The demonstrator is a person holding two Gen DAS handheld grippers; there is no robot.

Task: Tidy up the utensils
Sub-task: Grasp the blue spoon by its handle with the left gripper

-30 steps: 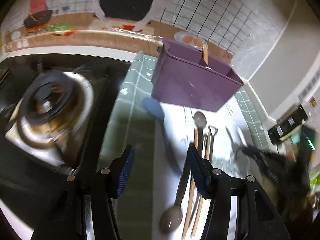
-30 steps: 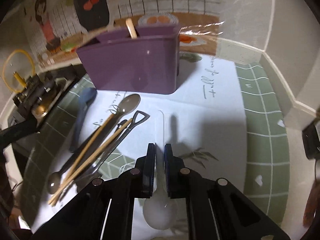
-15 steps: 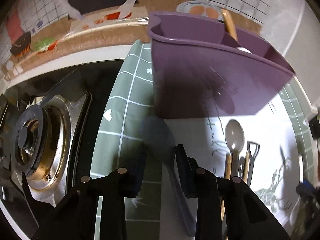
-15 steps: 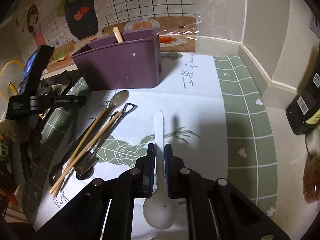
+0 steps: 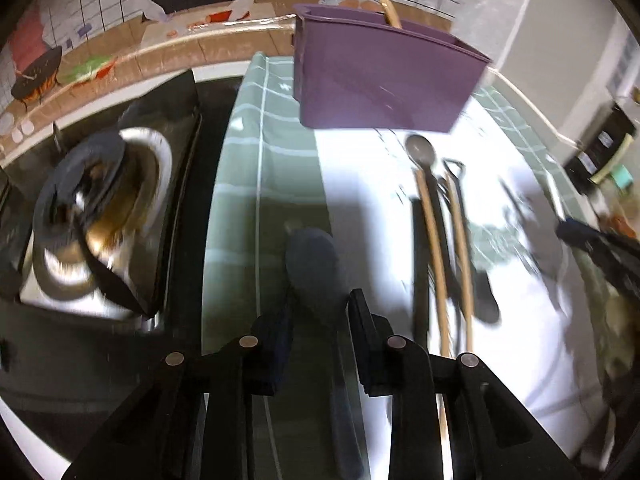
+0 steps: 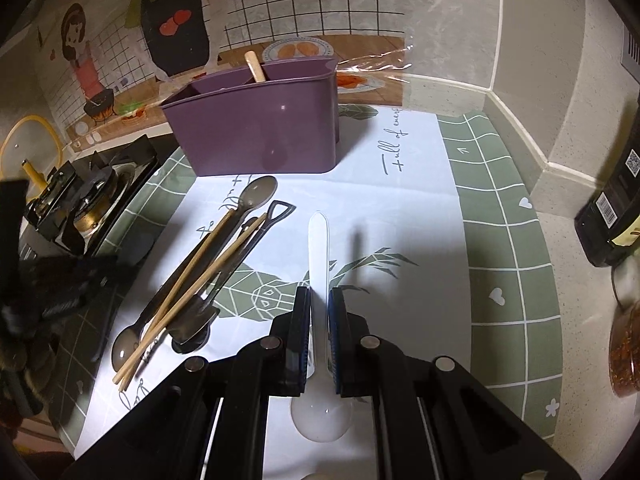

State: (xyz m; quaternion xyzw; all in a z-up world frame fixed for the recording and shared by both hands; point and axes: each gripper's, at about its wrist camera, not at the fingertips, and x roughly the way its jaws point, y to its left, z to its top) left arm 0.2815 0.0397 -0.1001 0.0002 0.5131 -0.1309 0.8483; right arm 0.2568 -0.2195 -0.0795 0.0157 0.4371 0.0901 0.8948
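In the left wrist view my left gripper (image 5: 318, 322) has a blue-grey spoon (image 5: 312, 264) between its jaws, which are closing on the spoon's neck. The bowl sticks out ahead and the handle runs back under the fingers. The spoon is blurred over the green mat (image 5: 256, 168). My right gripper (image 6: 319, 320) is shut on the handle of a white spoon (image 6: 319, 240), its bowl toward the camera. The purple caddy (image 6: 260, 128) (image 5: 384, 80) stands at the back with a wooden utensil (image 6: 255, 66) upright in it. A pile of chopsticks and spoons (image 6: 200, 272) lies between the grippers.
A gas burner (image 5: 92, 208) sits left of the mat. A dark bottle (image 6: 616, 208) and a jar of red flakes (image 6: 624, 352) stand at the right counter edge. A yellow-rimmed lid (image 6: 28, 144) leans at the far left. The wall closes off the back.
My left gripper narrowed around the blue-grey spoon beside the caddy, then drew back from the caddy with the spoon. The right gripper kept its hold on the white spoon and drifted slightly.
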